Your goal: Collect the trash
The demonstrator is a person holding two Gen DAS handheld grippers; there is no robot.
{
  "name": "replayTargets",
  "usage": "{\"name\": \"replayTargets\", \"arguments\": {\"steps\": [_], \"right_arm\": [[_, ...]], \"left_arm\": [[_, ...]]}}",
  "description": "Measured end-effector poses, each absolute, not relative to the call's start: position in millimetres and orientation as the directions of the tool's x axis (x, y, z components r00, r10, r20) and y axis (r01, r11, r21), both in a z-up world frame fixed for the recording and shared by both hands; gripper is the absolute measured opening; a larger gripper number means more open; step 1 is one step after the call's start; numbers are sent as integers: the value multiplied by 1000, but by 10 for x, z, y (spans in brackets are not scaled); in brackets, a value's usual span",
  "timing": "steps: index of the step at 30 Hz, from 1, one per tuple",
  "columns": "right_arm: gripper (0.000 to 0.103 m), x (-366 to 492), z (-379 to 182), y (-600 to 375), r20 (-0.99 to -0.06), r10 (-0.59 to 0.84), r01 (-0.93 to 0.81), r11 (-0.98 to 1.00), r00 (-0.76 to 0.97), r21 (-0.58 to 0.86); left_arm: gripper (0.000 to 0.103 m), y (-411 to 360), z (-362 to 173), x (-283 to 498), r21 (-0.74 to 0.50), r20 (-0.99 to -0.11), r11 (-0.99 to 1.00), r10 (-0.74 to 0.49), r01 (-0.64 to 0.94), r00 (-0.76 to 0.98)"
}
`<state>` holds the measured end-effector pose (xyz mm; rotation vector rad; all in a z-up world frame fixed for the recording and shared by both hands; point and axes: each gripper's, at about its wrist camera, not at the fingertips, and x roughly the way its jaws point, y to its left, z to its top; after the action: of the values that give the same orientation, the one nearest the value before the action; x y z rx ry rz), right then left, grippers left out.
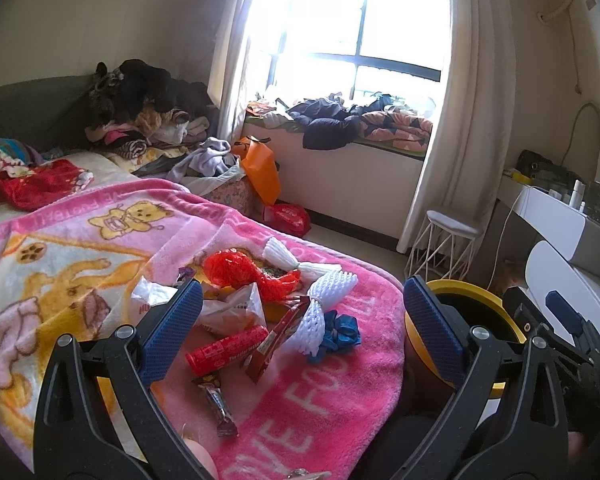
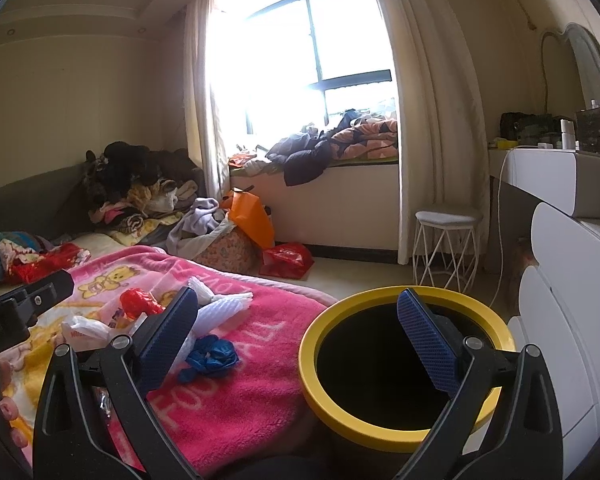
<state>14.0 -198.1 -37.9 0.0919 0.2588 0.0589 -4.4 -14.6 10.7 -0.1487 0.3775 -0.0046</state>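
Trash lies heaped on a pink blanket (image 1: 332,408): a red net bag (image 1: 236,274), white foam fruit nets (image 1: 320,304), a crumpled blue wrapper (image 1: 340,332), a red tube pack (image 1: 226,350), a brown snack box (image 1: 278,338), a dark candy bar wrapper (image 1: 218,404) and a white plastic bag (image 1: 236,306). My left gripper (image 1: 300,320) hangs open above this pile, holding nothing. A yellow-rimmed black bin (image 2: 380,360) stands at the bed's right edge. My right gripper (image 2: 300,328) is open and empty, its right finger over the bin mouth. The blue wrapper (image 2: 212,356) lies near its left finger.
Piled clothes (image 1: 140,108) cover the far end of the bed. An orange bag (image 1: 260,168) and a red bag (image 1: 288,218) sit on the floor by the window seat. A white wire stool (image 2: 448,248) and a white dresser (image 2: 572,300) stand to the right.
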Motion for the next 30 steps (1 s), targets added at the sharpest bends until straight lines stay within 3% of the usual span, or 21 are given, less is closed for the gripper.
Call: {"name": "replayTargets", "arguments": {"steps": [12,30], "right_arm": [[97,185,-391,-1940,-273,115,-96,992,955,83],[97,672,-351,-1217,-385,358,-347,932,851,102]], "left_arm": [[92,-34,14,17,-176,-388,984,-35,-37,921],[92,712,11,131,-192,-389,955,137,-226,911]]}}
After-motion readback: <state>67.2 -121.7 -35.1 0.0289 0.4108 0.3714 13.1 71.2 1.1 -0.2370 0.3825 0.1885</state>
